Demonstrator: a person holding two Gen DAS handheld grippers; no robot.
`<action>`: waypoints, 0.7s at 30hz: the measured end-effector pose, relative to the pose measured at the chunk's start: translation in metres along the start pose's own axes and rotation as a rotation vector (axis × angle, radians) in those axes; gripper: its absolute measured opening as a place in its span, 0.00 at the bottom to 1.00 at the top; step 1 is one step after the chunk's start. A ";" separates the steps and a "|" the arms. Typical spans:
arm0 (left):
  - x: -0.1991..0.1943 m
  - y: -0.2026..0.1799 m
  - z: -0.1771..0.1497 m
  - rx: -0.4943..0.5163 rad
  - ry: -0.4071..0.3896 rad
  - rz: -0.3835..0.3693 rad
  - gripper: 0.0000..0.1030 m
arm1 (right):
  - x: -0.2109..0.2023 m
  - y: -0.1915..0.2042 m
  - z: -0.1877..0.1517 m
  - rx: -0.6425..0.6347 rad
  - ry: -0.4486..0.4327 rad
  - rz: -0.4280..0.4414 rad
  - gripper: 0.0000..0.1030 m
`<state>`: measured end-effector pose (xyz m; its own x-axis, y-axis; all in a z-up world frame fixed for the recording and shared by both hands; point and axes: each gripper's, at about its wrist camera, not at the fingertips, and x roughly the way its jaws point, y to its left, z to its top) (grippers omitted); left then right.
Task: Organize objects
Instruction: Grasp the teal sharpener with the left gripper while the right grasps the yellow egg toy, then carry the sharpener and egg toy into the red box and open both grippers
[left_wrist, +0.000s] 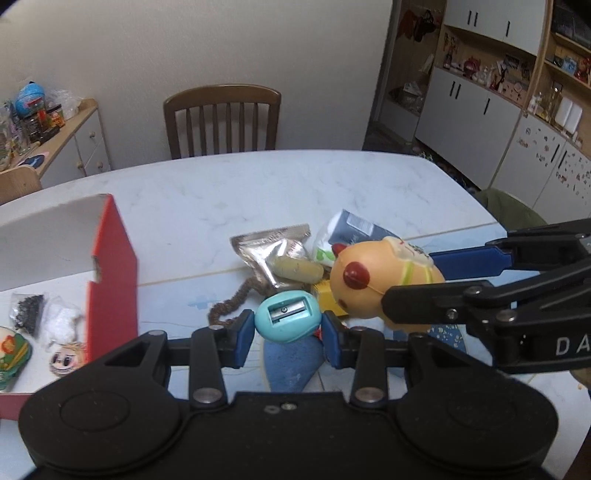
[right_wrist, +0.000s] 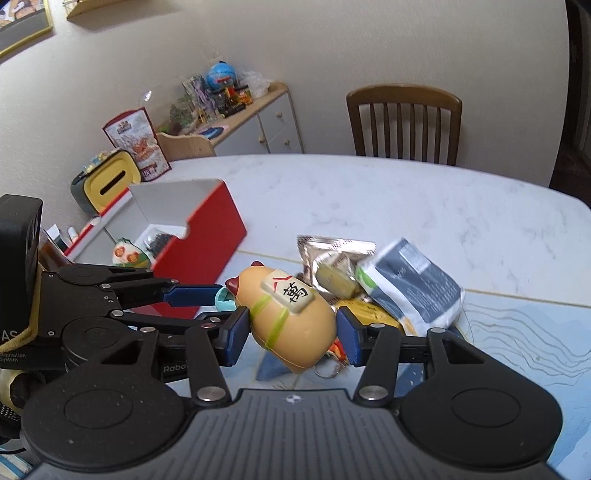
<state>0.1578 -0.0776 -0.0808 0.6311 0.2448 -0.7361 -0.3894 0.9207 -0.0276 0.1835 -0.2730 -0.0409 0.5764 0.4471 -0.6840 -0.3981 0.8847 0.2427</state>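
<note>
Two grippers work over one pile on the marbled white surface (left_wrist: 229, 184). The left gripper (left_wrist: 288, 334) has its blue-padded fingers (left_wrist: 242, 341) clenched on a teal egg-shaped pencil sharpener (left_wrist: 286, 317); the metal blade slot faces the left wrist camera. The right wrist view shows only a teal sliver of that sharpener, behind the toy. The right gripper (right_wrist: 293, 332) grasps a smooth, rounded tan squishy toy (right_wrist: 291, 325) between its fingers. The right wrist view alone shows the toy's white tile printed with a black character and the green bands around its body; the left wrist view shows its red ears and face end instead.

Just behind the toy lies a crinkled silver foil packet (left_wrist: 269, 251), an olive capsule-shaped object (left_wrist: 297, 267), a dark blue and white pouch (right_wrist: 413, 288) and a brown knitted cord (left_wrist: 229, 302). A yellow item beneath the toy is mostly hidden and cannot be identified.

The open red box (right_wrist: 207, 236) with a white interior stands left of the pile, well apart from it. The left wrist view shows small bagged items and flat cartoon figures inside; its left side is cut off by the frame.
</note>
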 end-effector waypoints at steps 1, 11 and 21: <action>-0.003 0.004 0.002 -0.010 0.002 0.001 0.36 | -0.001 0.004 0.002 -0.002 -0.005 0.001 0.50; -0.036 0.050 0.012 -0.067 -0.010 0.035 0.36 | 0.000 0.047 0.023 0.001 -0.048 0.038 0.49; -0.063 0.112 0.016 -0.100 -0.048 0.089 0.36 | 0.023 0.099 0.043 -0.027 -0.065 0.072 0.50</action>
<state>0.0850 0.0149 -0.0265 0.6215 0.3411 -0.7053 -0.5089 0.8602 -0.0325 0.1880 -0.1694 -0.0029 0.5903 0.5175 -0.6194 -0.4585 0.8466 0.2704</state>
